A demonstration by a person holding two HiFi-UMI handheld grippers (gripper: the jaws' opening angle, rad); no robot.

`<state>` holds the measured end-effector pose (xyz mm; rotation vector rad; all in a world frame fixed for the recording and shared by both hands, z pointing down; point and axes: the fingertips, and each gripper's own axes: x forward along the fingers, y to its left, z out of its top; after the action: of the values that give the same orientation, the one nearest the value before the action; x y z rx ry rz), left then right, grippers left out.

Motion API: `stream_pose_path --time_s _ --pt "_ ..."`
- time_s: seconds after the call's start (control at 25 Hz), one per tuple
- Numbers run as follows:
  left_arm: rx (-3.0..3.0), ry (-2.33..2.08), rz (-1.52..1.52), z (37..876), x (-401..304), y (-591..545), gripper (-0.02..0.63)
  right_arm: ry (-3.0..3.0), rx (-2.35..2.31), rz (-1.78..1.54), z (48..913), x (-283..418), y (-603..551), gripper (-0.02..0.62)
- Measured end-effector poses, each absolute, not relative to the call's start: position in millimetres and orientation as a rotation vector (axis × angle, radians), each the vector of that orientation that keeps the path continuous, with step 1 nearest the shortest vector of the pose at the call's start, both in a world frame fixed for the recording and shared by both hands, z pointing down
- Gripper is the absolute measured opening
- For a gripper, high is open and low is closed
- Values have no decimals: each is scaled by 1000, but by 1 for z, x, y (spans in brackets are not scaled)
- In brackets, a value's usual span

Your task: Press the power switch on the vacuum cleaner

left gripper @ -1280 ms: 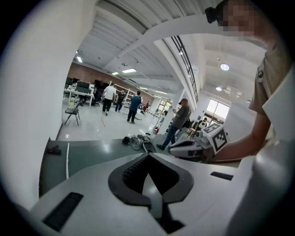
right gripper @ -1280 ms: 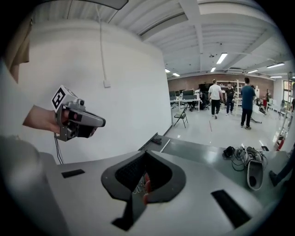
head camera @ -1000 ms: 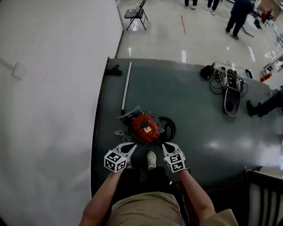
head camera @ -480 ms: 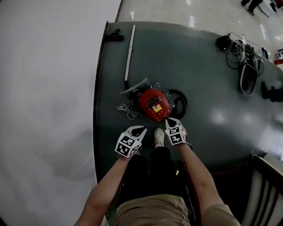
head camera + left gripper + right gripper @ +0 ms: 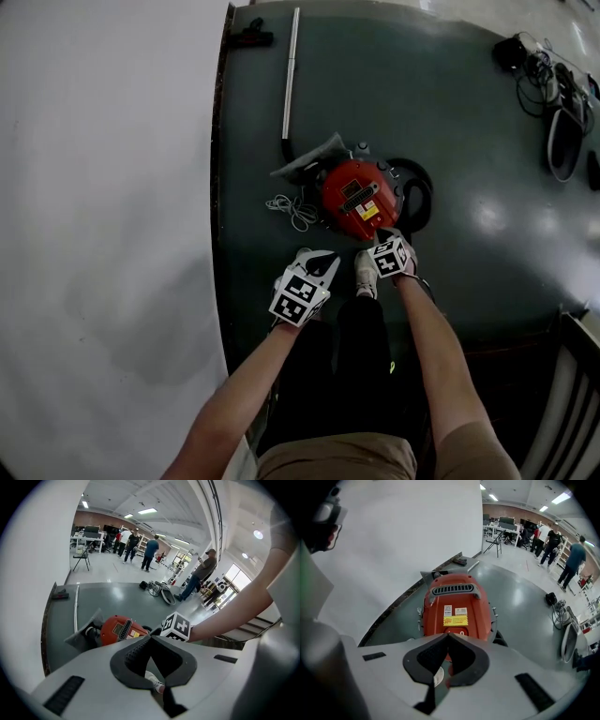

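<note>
Since the left gripper (image 5: 151, 637) and right gripper (image 5: 449, 635) are closed empty, press the right tips squarely onto the power switch (image 5: 456, 631) at 12 o'clock on the round red plastic vacuum cleaner (image 5: 457, 603).

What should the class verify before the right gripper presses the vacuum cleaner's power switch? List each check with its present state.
1. Right gripper shut and empty: ok.
2. Power switch in sight just beyond its tips: ok.
3. Tips touching the switch: cannot tell.
4. Left gripper shut, clear of the vacuum cleaner: ok.
5. White cord lies to the vacuum cleaner's side, off the path: ok.
</note>
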<state>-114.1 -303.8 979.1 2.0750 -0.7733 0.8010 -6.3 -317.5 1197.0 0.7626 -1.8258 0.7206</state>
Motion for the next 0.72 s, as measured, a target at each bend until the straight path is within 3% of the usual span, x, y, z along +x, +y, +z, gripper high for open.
stream_pose_path --time_s 0.72 --pt "2141 -664 780 1007 -99 -290 6 -1714 897 935 1252 -13 -315 12"
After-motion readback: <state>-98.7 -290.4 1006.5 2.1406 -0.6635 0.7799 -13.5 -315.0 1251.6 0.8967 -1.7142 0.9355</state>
